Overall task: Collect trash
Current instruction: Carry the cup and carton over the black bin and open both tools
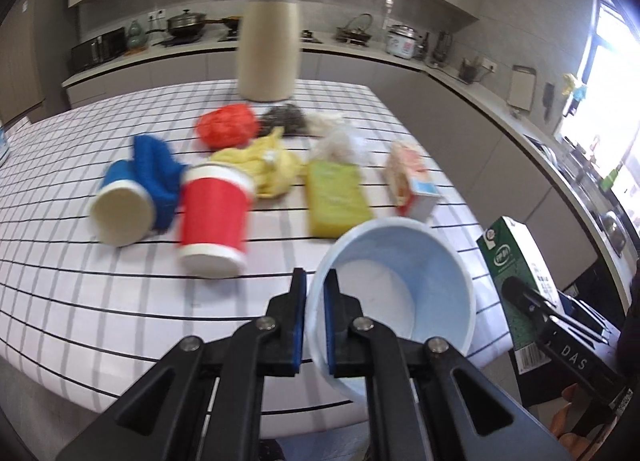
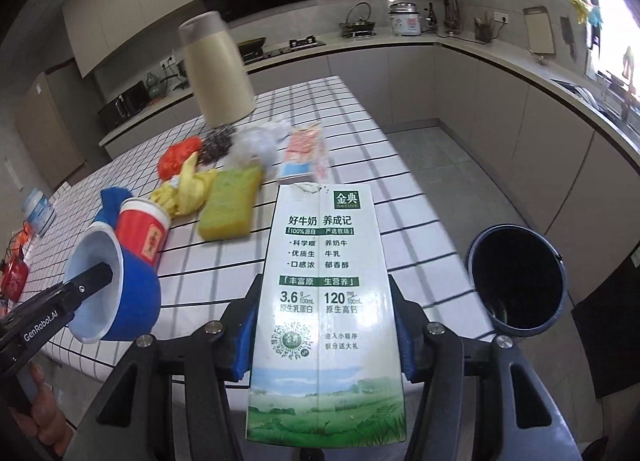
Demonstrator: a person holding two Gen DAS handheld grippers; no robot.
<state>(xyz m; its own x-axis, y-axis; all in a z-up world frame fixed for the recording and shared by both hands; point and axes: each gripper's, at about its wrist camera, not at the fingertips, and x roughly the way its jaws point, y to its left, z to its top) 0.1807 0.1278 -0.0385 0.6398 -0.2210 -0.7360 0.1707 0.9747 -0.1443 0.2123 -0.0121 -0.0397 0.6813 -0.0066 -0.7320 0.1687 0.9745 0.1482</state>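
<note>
My left gripper (image 1: 315,293) is shut on the rim of a blue paper cup (image 1: 404,293) with a white inside, held above the table's near edge; it also shows in the right wrist view (image 2: 120,297). My right gripper (image 2: 324,333) is shut on a green and white milk carton (image 2: 326,301), held upright; the carton also shows in the left wrist view (image 1: 516,281). A dark blue bin (image 2: 520,281) stands on the floor right of the table. On the table lie a red cup (image 1: 214,217), another blue cup (image 1: 120,213) and a small pink carton (image 1: 412,181).
The checked table (image 1: 80,293) also holds a yellow sponge (image 1: 336,197), yellow cloth (image 1: 264,165), blue cloth (image 1: 156,165), red bag (image 1: 228,125), steel wool (image 1: 284,119), clear plastic (image 1: 336,137) and a tall beige jug (image 1: 270,41). Kitchen counters run behind and to the right.
</note>
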